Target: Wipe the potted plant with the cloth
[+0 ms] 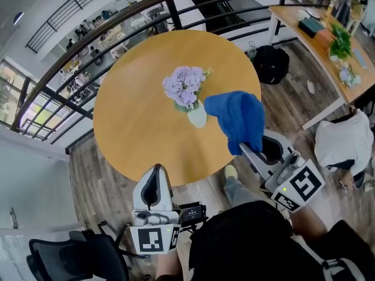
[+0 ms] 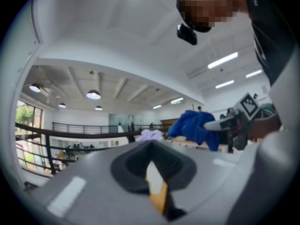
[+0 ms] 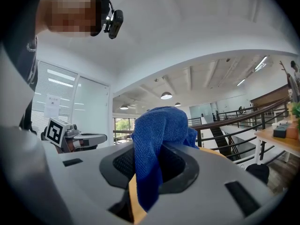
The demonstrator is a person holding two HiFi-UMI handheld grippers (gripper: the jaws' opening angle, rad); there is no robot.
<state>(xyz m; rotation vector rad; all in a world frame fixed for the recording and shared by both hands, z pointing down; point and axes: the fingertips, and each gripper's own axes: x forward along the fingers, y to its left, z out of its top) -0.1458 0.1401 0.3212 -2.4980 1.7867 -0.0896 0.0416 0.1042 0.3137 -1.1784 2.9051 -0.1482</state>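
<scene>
the right tongs (image 1: 251, 150) pinch the blue cloth (image 1: 237, 117). the potted plant (image 1: 188, 92) stands mid tabletop (image 1: 135, 127), just left of the cloth, so the right tongs are nearer. the left tongs (image 1: 154, 177) are closed and empty, back by the tabletop's near edge.

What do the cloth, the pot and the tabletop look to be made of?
Cloth: blue, matte, fine looped nap, likely microfibre.
Pot: pale, smooth, perhaps glazed ceramic or plastic; too small to tell.
Tabletop: even honey-brown wood look, satin, probably veneer or laminate.
</scene>
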